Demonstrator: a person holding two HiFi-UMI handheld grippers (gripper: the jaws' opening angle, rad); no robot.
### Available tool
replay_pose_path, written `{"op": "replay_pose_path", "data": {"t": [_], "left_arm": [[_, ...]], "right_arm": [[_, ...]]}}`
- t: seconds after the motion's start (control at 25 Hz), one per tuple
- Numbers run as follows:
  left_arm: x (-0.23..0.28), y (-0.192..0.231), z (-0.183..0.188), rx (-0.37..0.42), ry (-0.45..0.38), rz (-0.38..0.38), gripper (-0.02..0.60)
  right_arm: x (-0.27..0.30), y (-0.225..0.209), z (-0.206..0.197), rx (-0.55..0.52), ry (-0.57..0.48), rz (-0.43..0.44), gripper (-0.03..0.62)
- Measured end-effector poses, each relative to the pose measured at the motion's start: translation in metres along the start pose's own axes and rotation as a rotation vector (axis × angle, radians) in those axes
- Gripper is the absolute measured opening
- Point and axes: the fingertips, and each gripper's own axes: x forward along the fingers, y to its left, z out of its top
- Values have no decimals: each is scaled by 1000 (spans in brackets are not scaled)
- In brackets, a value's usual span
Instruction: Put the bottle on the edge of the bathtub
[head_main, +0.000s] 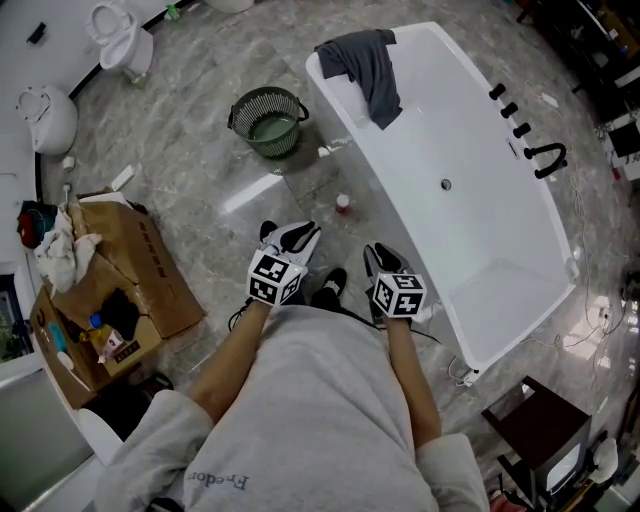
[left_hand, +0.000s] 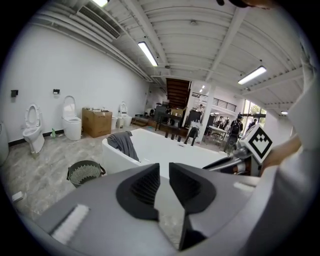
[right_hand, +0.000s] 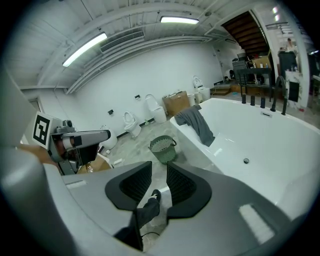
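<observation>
– So, head view, far left first?
– Open cardboard box (head_main: 110, 290) on the floor at 9 o'clock from the person, clutter inside. White toilet (head_main: 125, 42) at 11 o'clock, far out by the wall.
– Next over?
– Green basket (head_main: 268, 120) on the floor at 12 o'clock from the left hand-held gripper (head_main: 300, 233), well apart from it and near the bathtub (head_main: 450, 100) corner.
– Left jaws?
– Its own view shows the pads apart by a narrow slit. Nothing between them, only floor through the gap. Empty.
– Bottle?
– Bottle (head_main: 343, 204) is small with a red top. It's on the floor at 1 o'clock from the left hand-held gripper and 11 o'clock from the right hand-held gripper (head_main: 376, 250). Just beside the tub's outer wall, not on the edge. Neither gripper touches it.
– Right jaws?
– Also a slim gap, nothing gripped. Only the person's trouser leg (right_hand: 145, 212) and shoe show through it.
– Tub?
– Runs from 12 to 3 o'clock of the right hand-held gripper. Grey towel (head_main: 368, 62) is draped over the rim at the far end. Black taps (head_main: 520, 125) are on the far long edge at 2 o'clock. Drain (head_main: 446, 184) is in the tub floor.
</observation>
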Motion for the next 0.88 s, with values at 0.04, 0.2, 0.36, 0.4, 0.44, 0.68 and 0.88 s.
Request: {"op": "replay_pose_path", "data": {"t": [0.04,0.2,0.36,0.4,0.44,0.68,0.88], "left_arm": [[-1,2,0,-3,-2,5,110],[-4,8,0,-15,-5,22,63],[-6,11,0,-24,-5,25,57],[-6,11,-1,-26,-3,24,57],[-6,11,-2,-27,-1,24,57],[-6,12,-6,-31,9,26,57],[-6,10,-6,-33,13,23,57]], "right_arm": [[0,0,0,0,-1,-1,89],[-1,-2,2,10,-8,-12,43],[0,-3,2,19,-8,-16,2],[0,-3,2,19,-7,-15,2],[0,-3,1,17,-5,-15,2],[1,-1,1,4,1,-3,2],[0,0,2,-5,1,4,0]]}}
